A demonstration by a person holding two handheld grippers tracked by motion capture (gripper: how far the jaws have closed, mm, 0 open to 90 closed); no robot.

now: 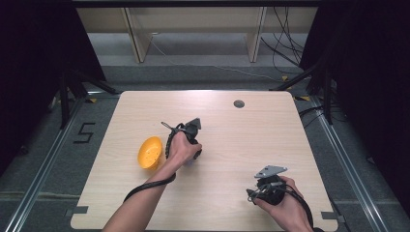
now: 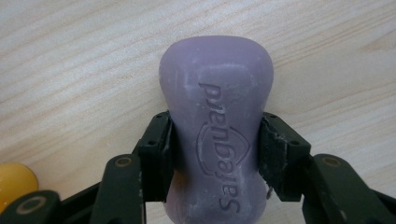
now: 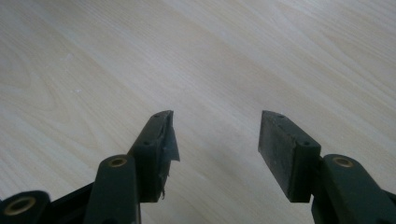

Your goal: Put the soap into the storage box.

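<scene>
A purple soap bar (image 2: 217, 107) stamped "Safeguard" lies lengthwise between the two black jaws of my left gripper (image 2: 215, 140), which is shut on its narrow waist. The pale wood table (image 2: 70, 70) is right behind it. In the high view the left gripper (image 1: 187, 145) points down at the table's middle, with a hand wrapped around it. An orange bowl (image 1: 150, 152) lies tilted just to its left; its rim (image 2: 14, 184) shows in the left gripper view. My right gripper (image 3: 215, 135) is open over bare wood, near the table's front right (image 1: 251, 195).
A small dark round grommet (image 1: 239, 103) sits near the table's far edge. Cables trail from both grippers across the tabletop. Beyond the table are wooden shelf legs (image 1: 138, 38), loose wires on the floor and dark stands at both sides.
</scene>
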